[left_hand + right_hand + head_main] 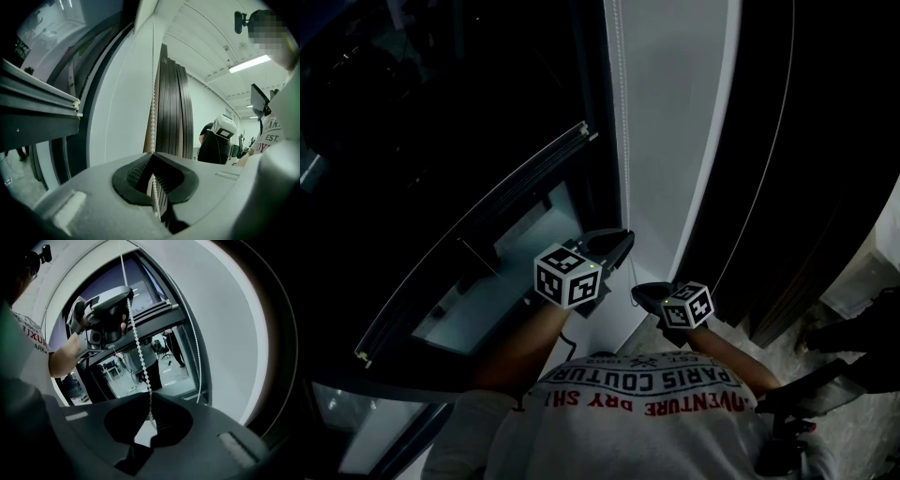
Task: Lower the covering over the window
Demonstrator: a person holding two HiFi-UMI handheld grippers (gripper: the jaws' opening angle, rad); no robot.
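A white roller blind (675, 112) hangs over the window, with a white bead chain (624, 141) running down its left edge. My left gripper (625, 243) is the higher one and is shut on the chain (153, 93), which passes between its closed black pads. Just below it, my right gripper (637, 294) is shut on the same strand (140, 362). In the right gripper view, the left gripper (110, 310) sits above on the chain, and the chain's other strand (197, 357) hangs free against the blind (229, 315).
A dark window frame bar (478, 239) slants across to the left, with glass behind it. Tall dark slatted panels (173, 108) stand to the right of the blind. A person in dark clothes (218, 143) stands in the room behind. A dark shape (853, 328) lies low on the right.
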